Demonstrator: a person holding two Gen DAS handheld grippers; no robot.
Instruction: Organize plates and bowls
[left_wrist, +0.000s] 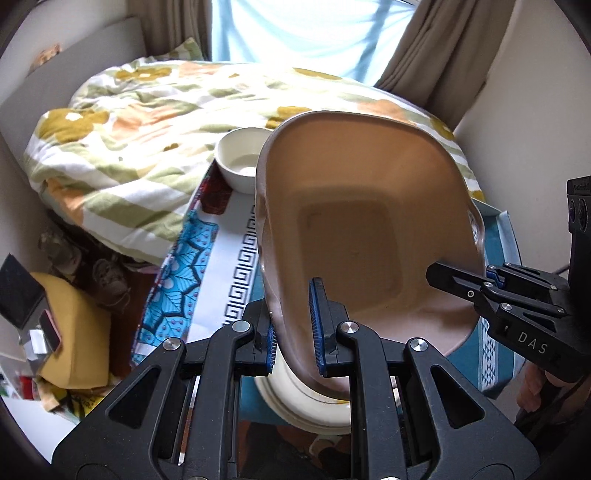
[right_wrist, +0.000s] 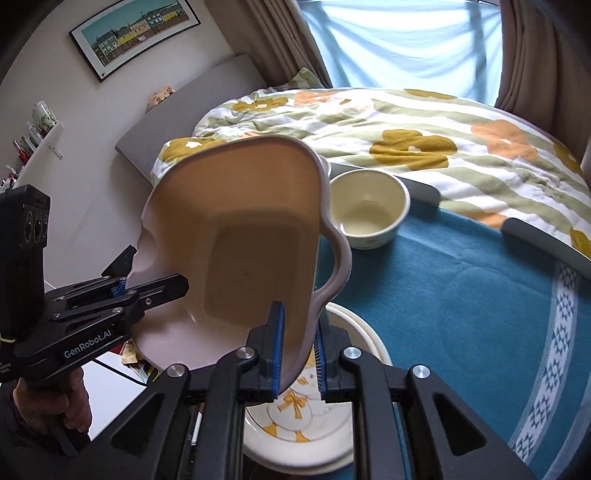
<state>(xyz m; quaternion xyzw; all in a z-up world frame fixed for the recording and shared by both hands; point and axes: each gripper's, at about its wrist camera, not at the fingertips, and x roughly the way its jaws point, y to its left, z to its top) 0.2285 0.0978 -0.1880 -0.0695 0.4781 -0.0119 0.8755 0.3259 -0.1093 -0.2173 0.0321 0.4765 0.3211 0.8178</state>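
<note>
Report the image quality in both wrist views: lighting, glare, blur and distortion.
Left wrist view: the bright window blows out, washing out the floral quilt; the pink ceramic baking dish is backlit and dim; fisheye bends the edges. Right wrist view: same window glare, milder; the cream bowl looks slightly soft; the framed picture bows, dark corner vignetting.

A tan square dish (left_wrist: 354, 221) with a wavy pale rim is off the tabletop and tilted, its hollow facing the cameras. Below it a cream plate (right_wrist: 314, 435) with a yellow-bow duck print lies flat. Behind, a cream bowl (right_wrist: 369, 210) stands upright and empty on the blue cloth.
</note>
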